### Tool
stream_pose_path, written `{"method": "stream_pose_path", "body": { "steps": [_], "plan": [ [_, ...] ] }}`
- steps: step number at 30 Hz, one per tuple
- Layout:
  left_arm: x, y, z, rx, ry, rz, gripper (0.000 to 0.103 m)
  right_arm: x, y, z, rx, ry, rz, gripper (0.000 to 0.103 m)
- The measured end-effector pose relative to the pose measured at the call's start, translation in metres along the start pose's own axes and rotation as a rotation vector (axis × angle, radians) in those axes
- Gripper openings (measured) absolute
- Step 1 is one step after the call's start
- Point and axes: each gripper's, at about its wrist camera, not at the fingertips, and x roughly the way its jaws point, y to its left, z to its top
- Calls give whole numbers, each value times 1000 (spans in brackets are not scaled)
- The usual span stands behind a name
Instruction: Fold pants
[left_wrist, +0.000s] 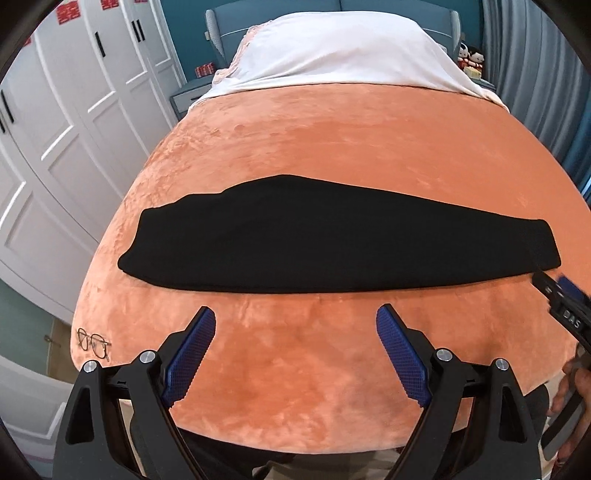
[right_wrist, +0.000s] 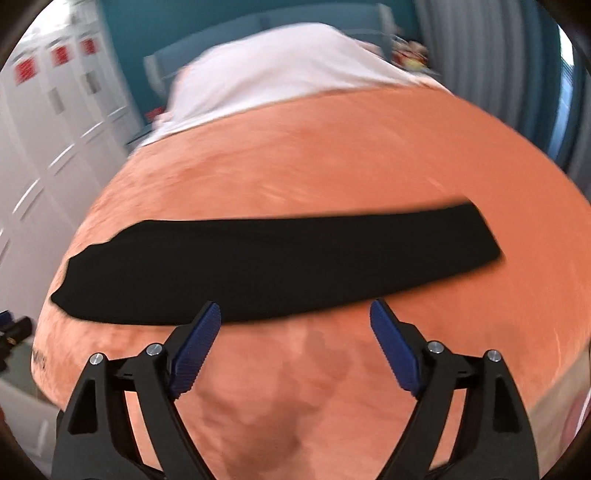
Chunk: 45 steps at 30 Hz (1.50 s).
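The black fabric pants (left_wrist: 332, 243), already folded lengthwise into one long flat band, lie crosswise on the orange plush blanket (left_wrist: 332, 147) that covers the bed. In the left wrist view the band's wider end sits toward the left and its narrower end reaches the right, where the right tongs (left_wrist: 554, 291) show at the frame edge just beside that end; whether they touch the cloth cannot be told there.

The left tongs (left_wrist: 295, 328) hang above bare blanket on the near side of the pants, blue ribbed pads spread wide with nothing between them. In the blurred right wrist view the right tongs (right_wrist: 295, 325) are likewise spread wide and empty, tips at the near edge of the pants (right_wrist: 280, 266).

A pair of thin metal-rimmed glasses (left_wrist: 94, 343) rests on the blanket's near left corner. A white pillow (left_wrist: 343, 51) lies at the bed's head, and white panelled wardrobe doors (left_wrist: 55, 129) stand to the left.
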Motion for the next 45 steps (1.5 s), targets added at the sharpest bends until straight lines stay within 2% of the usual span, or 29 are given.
{"method": "stream_pose_path", "body": {
  "steps": [5, 9, 12, 13, 15, 17, 22, 23, 24, 26, 27, 30, 33, 35, 37, 39, 41, 43, 45],
  "plan": [
    [7, -20, 0, 30, 22, 19, 87, 6, -99, 2, 151, -6, -78, 81],
    [15, -30, 2, 29, 53, 20, 87, 23, -159, 17, 242, -13, -92, 81],
    [20, -32, 2, 28, 68, 31, 87, 43, -201, 30, 312, -8, -81, 70],
    [23, -33, 2, 33, 72, 40, 87, 51, -207, 34, 323, 1, -75, 62],
    [27, -35, 1, 43, 82, 62, 86, 65, -224, 43, 339, 15, -72, 59],
    [31, -35, 0, 48, 90, 76, 86, 73, -231, 52, 321, 16, -73, 58],
    [44, -39, -3, 53, 135, 89, 87, 112, -231, 63, 248, 93, -70, 53],
    [45, -40, -3, 51, 142, 88, 86, 117, -229, 63, 240, 103, -67, 47],
    [47, -41, -2, 52, 148, 89, 86, 123, -227, 64, 230, 116, -72, 45],
    [48, -42, -2, 57, 147, 97, 87, 123, -227, 64, 206, 116, -78, 20],
    [49, -43, -1, 61, 147, 99, 87, 123, -225, 65, 193, 120, -71, 20],
    [52, -45, 1, 67, 149, 106, 87, 101, -212, 77, 118, 68, -66, 16],
    [55, -45, 1, 68, 154, 105, 87, 63, -200, 101, 59, -43, -49, 7],
    [58, -45, 1, 67, 159, 107, 87, 55, -199, 111, 19, -71, -86, 7],
    [60, -44, -1, 56, 168, 100, 87, 90, -208, 104, -11, 40, -151, 8],
    [62, -42, -3, 52, 175, 93, 86, 136, -220, 80, 2, 208, -163, 9],
    [63, -39, -5, 54, 178, 101, 86, 127, -219, 72, 36, 128, -166, 10],
    [63, -32, -6, 51, 172, 110, 87, 119, -219, 72, 96, 111, -147, 15],
    [67, -25, -8, 40, 180, 112, 87, 117, -218, 72, 96, 125, -159, 15]
  ]
}}
